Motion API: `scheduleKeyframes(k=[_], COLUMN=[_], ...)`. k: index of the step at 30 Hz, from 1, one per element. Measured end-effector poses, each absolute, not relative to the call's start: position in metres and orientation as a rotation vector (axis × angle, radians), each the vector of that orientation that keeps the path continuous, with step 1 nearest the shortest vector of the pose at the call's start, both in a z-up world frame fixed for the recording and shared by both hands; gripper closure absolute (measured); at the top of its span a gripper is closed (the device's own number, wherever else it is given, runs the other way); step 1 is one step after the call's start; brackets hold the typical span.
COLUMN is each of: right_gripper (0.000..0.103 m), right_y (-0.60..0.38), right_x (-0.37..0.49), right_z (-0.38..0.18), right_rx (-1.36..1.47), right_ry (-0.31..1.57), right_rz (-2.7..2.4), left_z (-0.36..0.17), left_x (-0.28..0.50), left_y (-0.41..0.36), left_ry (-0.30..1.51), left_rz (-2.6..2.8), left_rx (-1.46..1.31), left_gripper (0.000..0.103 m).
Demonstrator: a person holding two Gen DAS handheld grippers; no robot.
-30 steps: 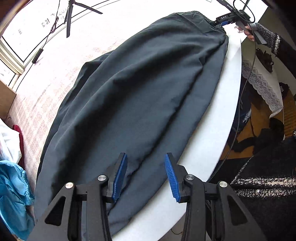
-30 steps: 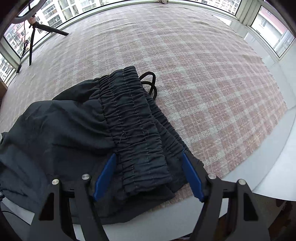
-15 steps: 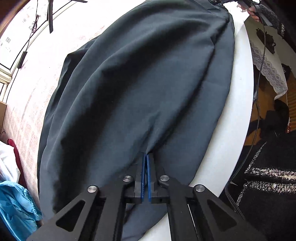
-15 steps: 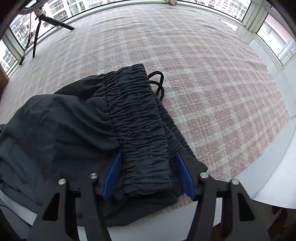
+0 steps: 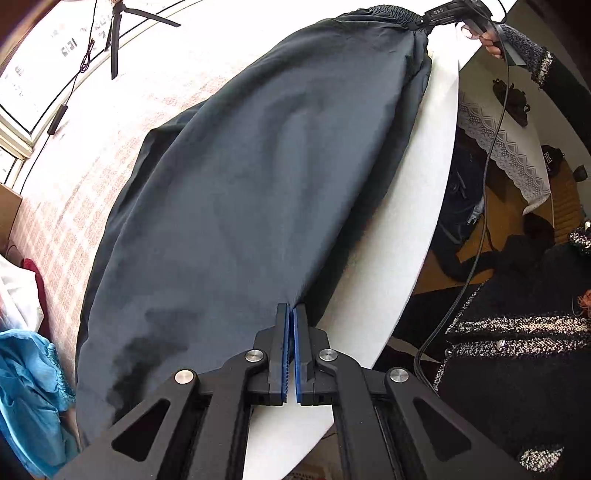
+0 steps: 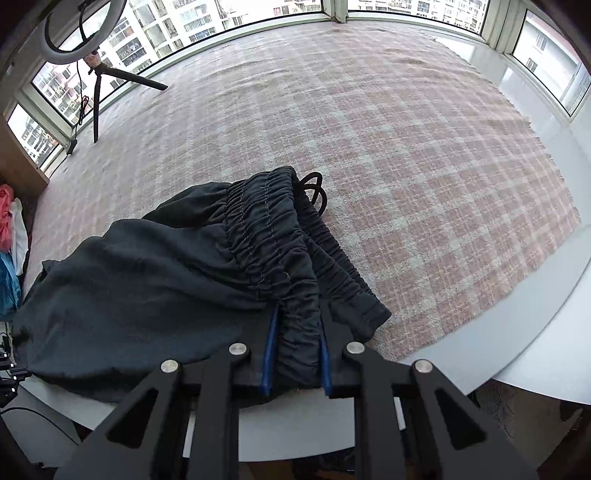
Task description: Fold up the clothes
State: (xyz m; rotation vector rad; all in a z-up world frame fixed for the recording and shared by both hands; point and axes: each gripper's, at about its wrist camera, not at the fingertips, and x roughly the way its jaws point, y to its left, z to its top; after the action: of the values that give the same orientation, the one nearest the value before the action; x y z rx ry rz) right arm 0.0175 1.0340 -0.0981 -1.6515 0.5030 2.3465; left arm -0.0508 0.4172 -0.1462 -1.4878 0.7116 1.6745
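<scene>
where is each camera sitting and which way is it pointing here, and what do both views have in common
Left wrist: rides the left gripper at the hem end of the dark trousers, looking along them toward the waistband; shows its closed fingers pinching fabric, the right gripper, the person's right hand and torso.
Right wrist: rides the right gripper at the table's near edge, looking across the plaid cloth toward the windows; its fingers clamp the elastic waistband.
Shared: the trousers, the plaid cloth, the tripod.

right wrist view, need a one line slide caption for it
Right gripper clamped on the gathered elastic waistband of dark trousers lying on a pink plaid cloth.
</scene>
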Motion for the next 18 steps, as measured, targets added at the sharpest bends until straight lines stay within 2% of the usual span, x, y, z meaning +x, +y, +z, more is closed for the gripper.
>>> scheduleKeyframes(k=[3, 5, 7, 10, 12, 14, 15, 18], right_gripper=[0.083, 0.066, 0.061, 0.044, 0.044, 0.044, 0.044, 0.039], right_y=[1.041, 1.037, 1.033, 1.029, 1.019, 1.007, 1.003, 1.003], right_x=[0.02, 0.012, 0.011, 0.022, 0.024, 0.024, 0.026, 0.037], right_z=[-0.104, -0.123, -0.13, -0.127, -0.126, -0.122, -0.117, -0.111], right_rx=[-1.653, -1.745, -1.746, -1.674, -1.664, -1.635, -1.612, -1.59], right_ry=[0.566, 0.466, 0.424, 0.551, 0.561, 0.483, 0.466, 0.605], right_rz=[2.333, 2.244, 2.209, 2.22, 2.23, 2.212, 2.213, 2.249], left_z=[-0.158, -0.17, -0.178, -0.18, -0.184, -0.186, -0.182, -0.162], left_x=[-0.053, -0.05, -0.046, -0.043, -0.043, -0.044, -0.044, -0.05], left_y=[0.412, 0.411, 0.411, 0.414, 0.411, 0.406, 0.403, 0.389], left_ry=[0.655, 0.674, 0.696, 0.727, 0.72, 0.727, 0.73, 0.668], left_rz=[1.674, 1.657, 1.639, 1.611, 1.602, 1.612, 1.631, 1.684], left_rx=[-1.533, -1.553, -1.563, -1.563, -1.584, -1.603, -1.608, -1.605], left_gripper=[0.102, 0.102, 0.102, 0.102, 0.101, 0.1, 0.096, 0.087])
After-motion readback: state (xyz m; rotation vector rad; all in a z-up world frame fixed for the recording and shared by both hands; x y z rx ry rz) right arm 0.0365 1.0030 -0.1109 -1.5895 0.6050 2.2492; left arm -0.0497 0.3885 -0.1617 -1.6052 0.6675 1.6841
